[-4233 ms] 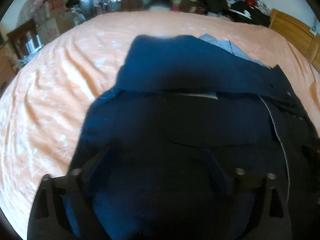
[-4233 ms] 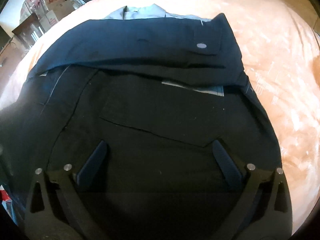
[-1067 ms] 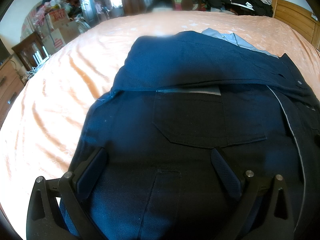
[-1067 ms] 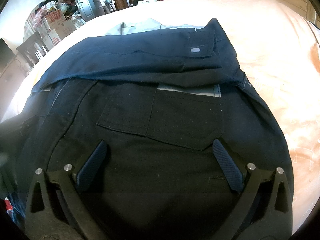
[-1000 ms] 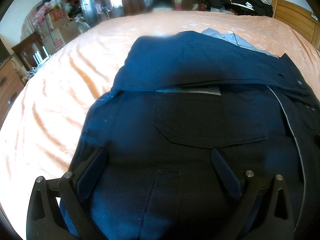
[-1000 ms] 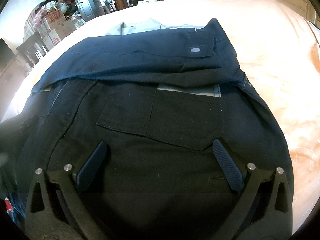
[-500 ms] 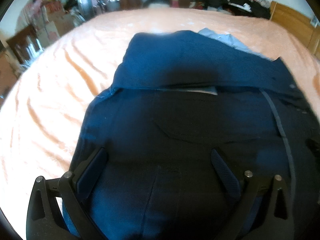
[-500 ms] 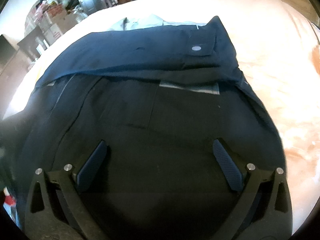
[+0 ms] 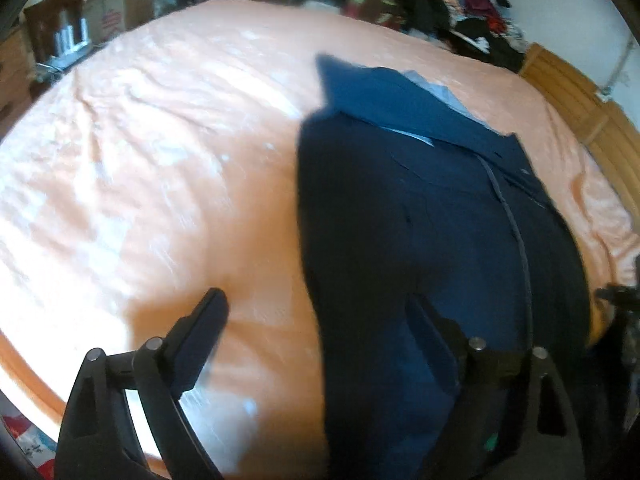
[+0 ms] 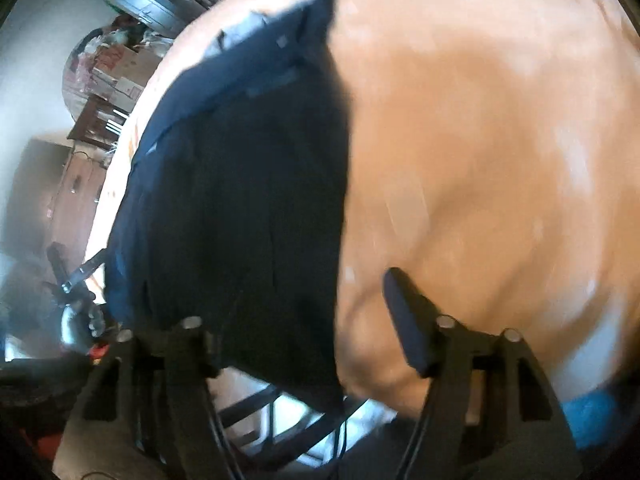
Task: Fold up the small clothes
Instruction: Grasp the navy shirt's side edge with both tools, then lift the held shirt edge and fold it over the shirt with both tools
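Note:
A dark navy garment (image 9: pixel 432 216) lies flat on the orange bedsheet (image 9: pixel 160 168), its far part folded back over itself, with a strip of pale grey lining showing. My left gripper (image 9: pixel 316 300) is open at the garment's left edge, one finger over bare sheet and the other over the cloth. In the right wrist view the garment (image 10: pixel 248 184) fills the left half. My right gripper (image 10: pixel 296 292) is open at its right edge, with the right finger (image 10: pixel 408 316) over bare sheet (image 10: pixel 500 160). Neither gripper holds anything. Both views are blurred.
A wooden bed frame (image 9: pixel 580 112) runs along the right and a heap of clothes (image 9: pixel 440 8) lies behind the bed. Cardboard boxes (image 9: pixel 112 12) and a wooden dresser (image 10: pixel 76 184) stand to the left. The bed's near edge and floor (image 10: pixel 272 412) show below.
Both grippers have swung outward from over the garment's middle, the left one leftward and the right one rightward and tilted. The garment now sits to one side in each view. Both stay open.

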`<state>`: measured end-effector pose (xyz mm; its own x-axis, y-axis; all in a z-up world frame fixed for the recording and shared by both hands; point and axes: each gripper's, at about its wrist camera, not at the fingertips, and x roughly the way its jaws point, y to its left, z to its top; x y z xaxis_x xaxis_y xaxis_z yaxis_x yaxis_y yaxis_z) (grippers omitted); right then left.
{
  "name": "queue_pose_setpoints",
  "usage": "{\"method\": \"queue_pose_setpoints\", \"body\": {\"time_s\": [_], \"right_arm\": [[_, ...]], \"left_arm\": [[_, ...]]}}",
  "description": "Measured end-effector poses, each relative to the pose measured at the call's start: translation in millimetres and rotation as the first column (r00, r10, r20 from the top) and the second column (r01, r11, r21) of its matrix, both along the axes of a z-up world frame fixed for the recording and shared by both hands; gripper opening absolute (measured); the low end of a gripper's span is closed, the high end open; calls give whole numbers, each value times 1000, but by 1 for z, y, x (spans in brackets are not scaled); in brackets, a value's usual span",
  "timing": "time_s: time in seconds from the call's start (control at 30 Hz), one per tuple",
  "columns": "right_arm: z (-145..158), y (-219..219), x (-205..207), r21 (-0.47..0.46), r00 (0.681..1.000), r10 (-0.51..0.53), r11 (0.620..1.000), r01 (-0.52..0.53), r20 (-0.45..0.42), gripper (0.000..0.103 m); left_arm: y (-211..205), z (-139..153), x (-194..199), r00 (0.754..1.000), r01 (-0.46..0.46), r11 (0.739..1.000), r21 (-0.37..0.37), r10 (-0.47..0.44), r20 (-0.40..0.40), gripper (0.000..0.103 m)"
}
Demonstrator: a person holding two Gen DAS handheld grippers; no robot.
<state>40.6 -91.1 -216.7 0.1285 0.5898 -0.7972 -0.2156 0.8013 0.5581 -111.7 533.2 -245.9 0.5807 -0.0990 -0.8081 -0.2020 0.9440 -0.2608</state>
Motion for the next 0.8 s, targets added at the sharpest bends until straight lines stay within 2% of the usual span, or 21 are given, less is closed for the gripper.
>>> {"method": "queue_pose_setpoints", "body": {"time_s": [0.03,0.1,0.17,0.23,0.37,0.5,0.63,0.7,0.77,0.8], "right_arm": [[-3,1,-3,21,1000,4,1000,-4,-8,62],[-5,8,-7,45,1000,25,999,-24,-8,62],[-7,17,-9,53,999,50,997,-49,-9,62],[-11,22,-8,48,999,54,997,-53,-9,63],[-10,42,-8,73,995,94,993,-93,-16,63],[-11,64,-17,47,985,171,984,-170,-8,64],[-20,67,-10,49,987,159,986,-158,-18,65],[-22,70,-8,48,987,160,986,-159,-16,65],[-17,70,-11,74,987,162,984,-160,-16,64],[-12,69,-13,91,986,168,982,-166,-9,64]], "left_arm": [[-1,0,-2,1000,10,1000,-25,-10,4,84],[-5,0,-4,999,54,993,-104,-53,14,69],[-11,-3,-3,996,91,984,-156,-91,9,64],[-12,-6,-3,994,107,980,-170,-110,-5,63],[-6,-8,-5,993,115,961,-253,-117,8,63],[-17,-9,-7,985,167,950,-263,-170,9,60],[-22,-13,-6,981,185,946,-266,-192,-1,53],[-14,-16,-11,984,168,942,-290,-178,-7,39],[-17,-14,-11,980,189,935,-299,-199,-4,36],[-21,-13,-12,974,215,924,-315,-225,6,34]]}}
